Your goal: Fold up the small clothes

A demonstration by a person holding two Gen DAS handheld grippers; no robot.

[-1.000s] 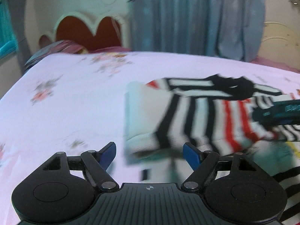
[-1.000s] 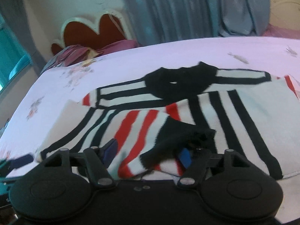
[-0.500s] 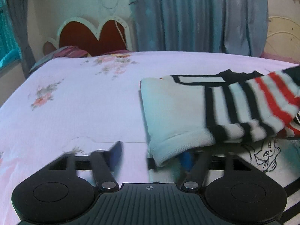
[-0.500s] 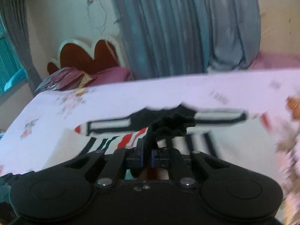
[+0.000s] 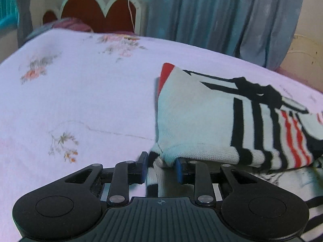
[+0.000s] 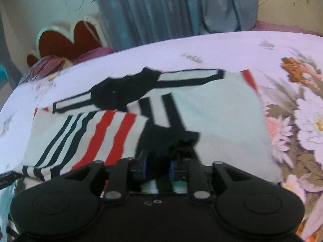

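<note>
A small white sweater (image 5: 193,121) with black and red stripes lies on the pink floral bed sheet (image 5: 80,100). My left gripper (image 5: 160,169) is shut on its near-left hem corner, with the striped cuff bunched between the blue pads. In the right wrist view the sweater (image 6: 218,117) spreads across the middle, its red-and-black striped sleeve (image 6: 97,137) folded over the body. My right gripper (image 6: 157,168) is shut on the sleeve's black cuff (image 6: 167,139). The black collar (image 6: 125,90) lies at the far edge.
A heart-shaped red headboard (image 5: 97,14) and pillows stand at the far left. Blue-grey curtains (image 5: 222,16) hang behind the bed. A large flower print (image 6: 298,117) covers the sheet to the right of the sweater.
My left gripper has closed on the sweater's hem corner. My right gripper, holding the black cuff, has come down from its raised position toward the sweater body, carrying the sleeve across.
</note>
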